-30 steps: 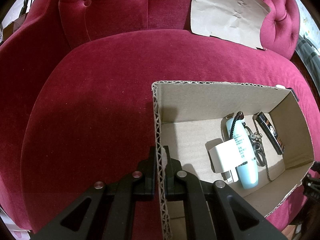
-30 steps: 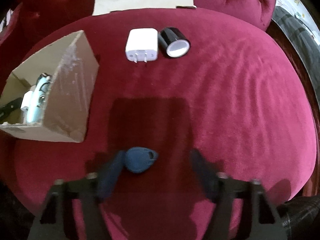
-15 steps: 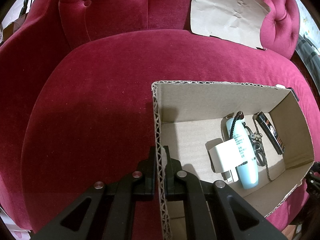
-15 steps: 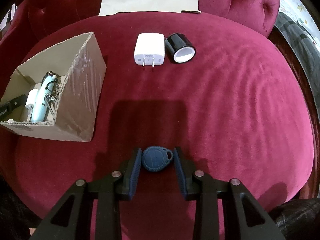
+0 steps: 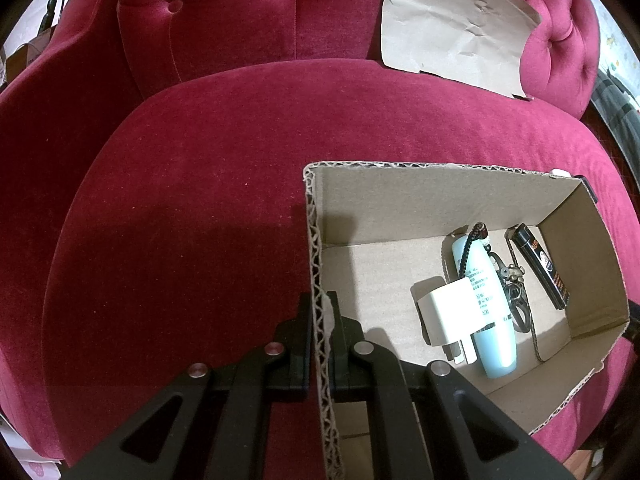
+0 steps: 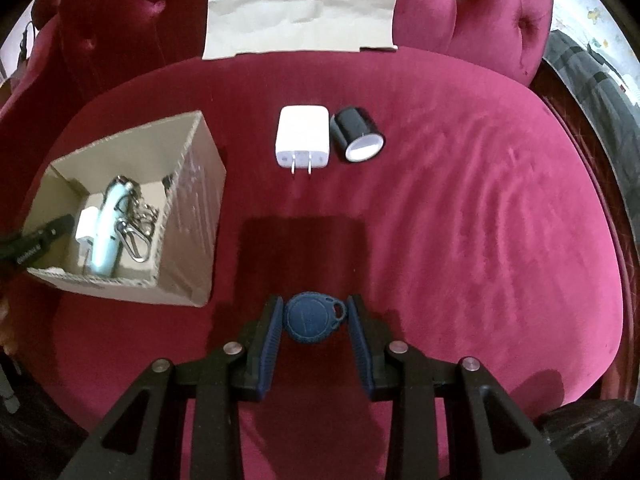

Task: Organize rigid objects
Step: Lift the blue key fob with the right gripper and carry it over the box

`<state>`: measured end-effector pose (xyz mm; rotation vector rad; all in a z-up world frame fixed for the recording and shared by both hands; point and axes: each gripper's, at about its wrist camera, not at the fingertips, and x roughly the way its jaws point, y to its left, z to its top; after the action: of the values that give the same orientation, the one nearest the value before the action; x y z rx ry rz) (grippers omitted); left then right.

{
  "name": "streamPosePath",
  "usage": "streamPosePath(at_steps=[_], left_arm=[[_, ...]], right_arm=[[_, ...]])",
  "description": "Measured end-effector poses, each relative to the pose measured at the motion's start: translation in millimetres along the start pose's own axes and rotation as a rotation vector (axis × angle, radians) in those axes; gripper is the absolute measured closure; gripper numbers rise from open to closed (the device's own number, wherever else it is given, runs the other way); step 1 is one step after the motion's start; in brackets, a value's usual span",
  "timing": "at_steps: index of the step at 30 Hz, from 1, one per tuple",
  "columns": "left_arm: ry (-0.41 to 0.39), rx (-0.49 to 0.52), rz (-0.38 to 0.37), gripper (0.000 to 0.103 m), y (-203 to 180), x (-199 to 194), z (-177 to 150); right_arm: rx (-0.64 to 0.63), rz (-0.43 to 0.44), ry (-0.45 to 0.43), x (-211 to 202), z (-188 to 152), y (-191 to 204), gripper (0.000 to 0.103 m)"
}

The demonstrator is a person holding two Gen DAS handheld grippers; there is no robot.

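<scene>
Key fob (image 6: pixel 313 323), blue, small and stiff, sits clamped by its edges in the right claw (image 6: pixel 314 334) above the sofa seat (image 6: pixel 460 216); light, likely slippery, so grip across its disc; left claw (image 5: pixel 320 332) pinches the cardboard box (image 5: pixel 316 248) wall.

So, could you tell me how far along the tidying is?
Partly done: the cardboard box already holds a pale blue tube, white plug, keyring and black stick. The right gripper grips the blue key fob; the left gripper steadies the box wall. White charger and black tape roll remain.
</scene>
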<state>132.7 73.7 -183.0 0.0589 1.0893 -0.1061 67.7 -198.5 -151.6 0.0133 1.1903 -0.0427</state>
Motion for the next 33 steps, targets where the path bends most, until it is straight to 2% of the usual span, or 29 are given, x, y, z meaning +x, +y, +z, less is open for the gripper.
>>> streamPosePath(at_steps=[20, 33], left_arm=[[0.000, 0.002, -0.001, 0.098, 0.2, 0.1, 0.2], [0.001, 0.002, -0.001, 0.098, -0.1, -0.1, -0.1]], right_arm=[[-0.051, 0.037, -0.124, -51.0, 29.7, 31.1, 0.068], [-0.135, 0.098, -0.140, -56.6, 48.2, 67.8, 0.068]])
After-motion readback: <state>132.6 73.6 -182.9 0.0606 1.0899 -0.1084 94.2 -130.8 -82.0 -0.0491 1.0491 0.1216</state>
